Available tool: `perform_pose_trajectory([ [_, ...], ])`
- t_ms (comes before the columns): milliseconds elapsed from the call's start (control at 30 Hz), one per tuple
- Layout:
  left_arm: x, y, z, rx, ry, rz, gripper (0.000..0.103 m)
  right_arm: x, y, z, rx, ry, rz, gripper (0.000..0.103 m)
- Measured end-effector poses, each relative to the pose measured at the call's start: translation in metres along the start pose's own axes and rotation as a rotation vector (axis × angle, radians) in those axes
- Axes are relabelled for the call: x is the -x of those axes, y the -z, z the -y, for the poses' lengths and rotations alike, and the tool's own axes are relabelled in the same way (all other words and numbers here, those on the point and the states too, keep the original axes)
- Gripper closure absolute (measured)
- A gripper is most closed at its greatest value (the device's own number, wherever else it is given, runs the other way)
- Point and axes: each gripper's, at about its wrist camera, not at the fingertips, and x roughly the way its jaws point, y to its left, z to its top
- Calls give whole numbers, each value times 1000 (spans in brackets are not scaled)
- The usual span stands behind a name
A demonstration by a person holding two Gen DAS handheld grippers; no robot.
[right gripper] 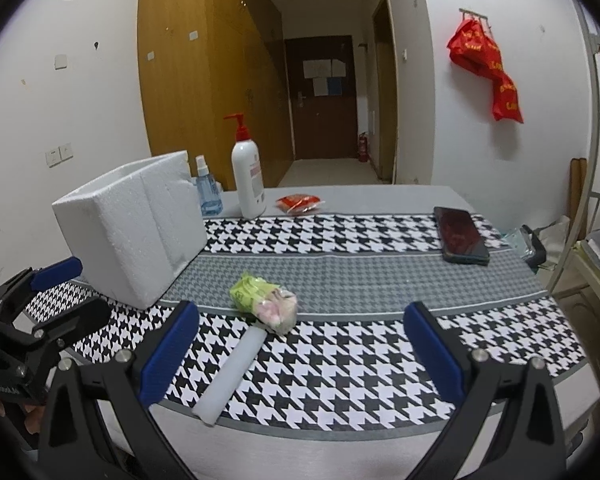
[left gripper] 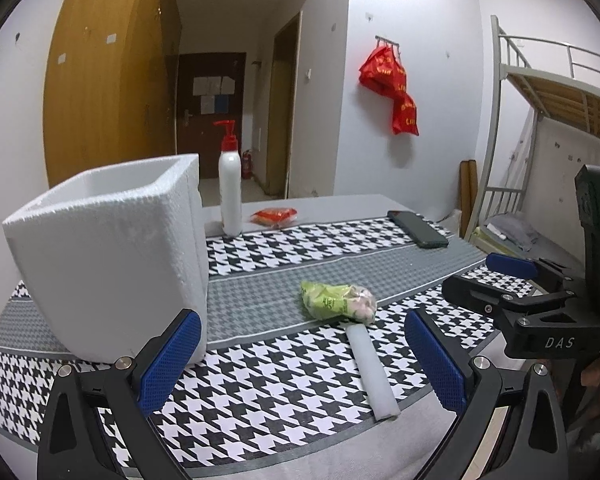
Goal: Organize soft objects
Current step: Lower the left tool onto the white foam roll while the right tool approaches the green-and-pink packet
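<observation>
Left wrist view: low over the table's near edge, facing 12 o'clock, foam box (left gripper: 112, 256) close at 10. Right wrist view: likewise, farther right. Shared: green packet (right gripper: 262, 300), doorway.

— What's around the room?
— White walls (right gripper: 100, 92), wooden wardrobe (right gripper: 188, 60) at 11 o'clock, dark door (right gripper: 324, 120) down the hall at 12.
— And right?
— Red bags (right gripper: 488, 72) hanging at 2, bunk bed (left gripper: 560, 92) at 3.

A white pump bottle (right gripper: 248, 178) with a red pump stands at the back of the table (right gripper: 380, 196), beside a small blue spray bottle (right gripper: 208, 192). A dark phone (right gripper: 460, 236) lies flat on the houndstooth cloth (right gripper: 340, 360). Red bags (right gripper: 488, 68) hang on the wall.
</observation>
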Motion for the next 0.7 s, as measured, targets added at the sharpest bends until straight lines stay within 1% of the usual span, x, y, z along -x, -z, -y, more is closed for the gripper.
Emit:
perform_pose_trajectory([
  [333,-19,12,2,20,-24,-74,1,-38,1,5,39,-59,-89,0],
  [567,-29,18,10,22,-37,-111,1,-55,-4,14,60,-136,-135,0],
  [700,-35,18,13,28,-38,-122,1,-66,-5,14,92,-143,-161,0],
])
